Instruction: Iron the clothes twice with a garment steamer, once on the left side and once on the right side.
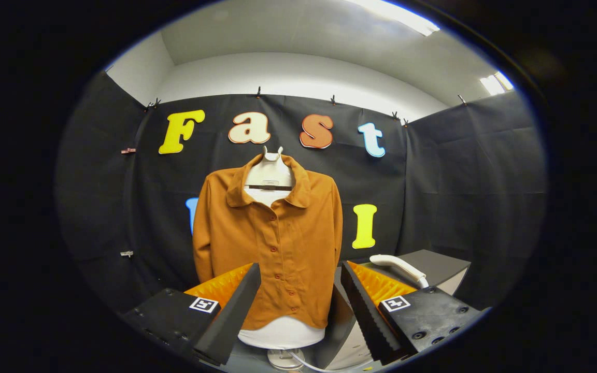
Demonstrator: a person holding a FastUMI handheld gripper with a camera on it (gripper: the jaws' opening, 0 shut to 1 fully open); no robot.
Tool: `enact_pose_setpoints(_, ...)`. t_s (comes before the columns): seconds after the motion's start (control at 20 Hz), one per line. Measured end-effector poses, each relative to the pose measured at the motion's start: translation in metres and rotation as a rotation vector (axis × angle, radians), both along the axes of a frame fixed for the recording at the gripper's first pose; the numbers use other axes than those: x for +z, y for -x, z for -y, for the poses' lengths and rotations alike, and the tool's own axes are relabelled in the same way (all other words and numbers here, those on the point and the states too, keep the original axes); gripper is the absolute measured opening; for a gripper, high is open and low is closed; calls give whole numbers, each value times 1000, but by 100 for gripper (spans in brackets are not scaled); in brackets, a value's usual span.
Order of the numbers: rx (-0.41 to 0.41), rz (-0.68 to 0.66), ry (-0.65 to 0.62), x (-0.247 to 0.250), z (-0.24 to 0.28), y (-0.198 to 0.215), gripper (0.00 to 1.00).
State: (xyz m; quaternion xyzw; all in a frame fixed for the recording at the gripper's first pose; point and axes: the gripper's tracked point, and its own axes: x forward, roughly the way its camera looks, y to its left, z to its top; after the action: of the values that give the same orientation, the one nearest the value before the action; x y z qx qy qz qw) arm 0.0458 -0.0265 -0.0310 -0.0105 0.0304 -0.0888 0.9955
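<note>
Gripper (pixel 298 305) fingers spread wide, nothing between them, touching nothing. Shirt (pixel 272 243), brown-orange, buttoned, hangs upright on white mannequin (pixel 280 331) just beyond fingers, seen through gap between them. Mannequin neck (pixel 271 173) shows above open collar; base (pixel 284 357) with thin cable low between fingers. Steamer (pixel 398 267), white handle, lies on dark box (pixel 441 267) beyond right finger, right of shirt, apart from it. Black cloth wall (pixel 459 181) behind all.

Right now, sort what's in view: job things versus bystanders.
Job: brown shirt on the white mannequin; white steamer handle beyond the right finger; the open gripper, holding nothing.
Bystanders: grey box under the steamer; wall clips.
</note>
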Motion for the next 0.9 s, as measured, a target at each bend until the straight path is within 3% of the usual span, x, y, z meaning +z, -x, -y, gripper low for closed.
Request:
enact_pose_setpoints(0.45, 32, 11, 11, 4, 116, -91, 98)
enact_pose_setpoints(0.9, -13, -66, -8, -25, 236, -157, 98)
